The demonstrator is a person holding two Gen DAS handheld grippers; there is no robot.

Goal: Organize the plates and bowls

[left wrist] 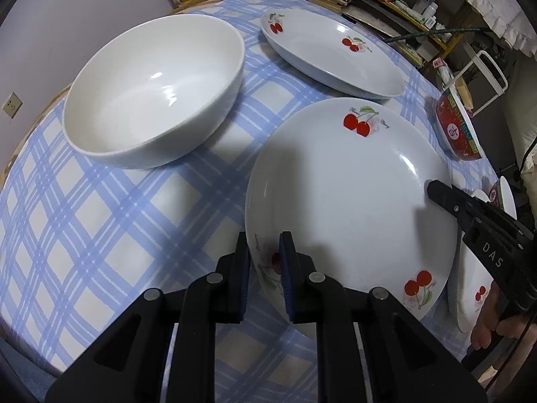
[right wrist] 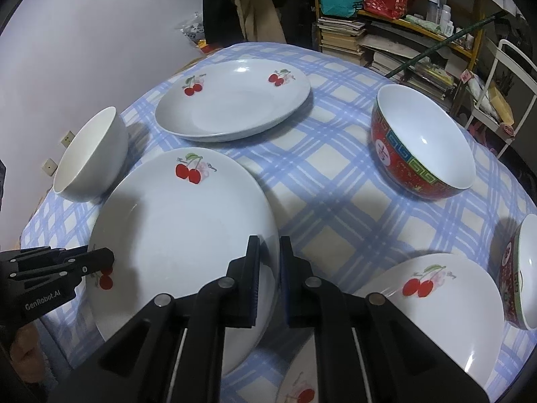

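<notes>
Left claw (left wrist: 265,252) pinches the near rim of the plate (left wrist: 352,201), pads closed on the edge. Right claw (right wrist: 268,255) clamps the opposite rim, nearly shut on it. Plate sits between both claws, low over the checked tabletop (left wrist: 100,235), tilted; can't tell if it's fully lifted. Second plate (right wrist: 231,100) lies beyond, third plate (right wrist: 436,302) just right. White bowl (left wrist: 151,90) left, red bowl (right wrist: 423,144) right. Step looks like: carrying a plate to stack. Next move likely needs a level two-claw lift onto another plate.
</notes>
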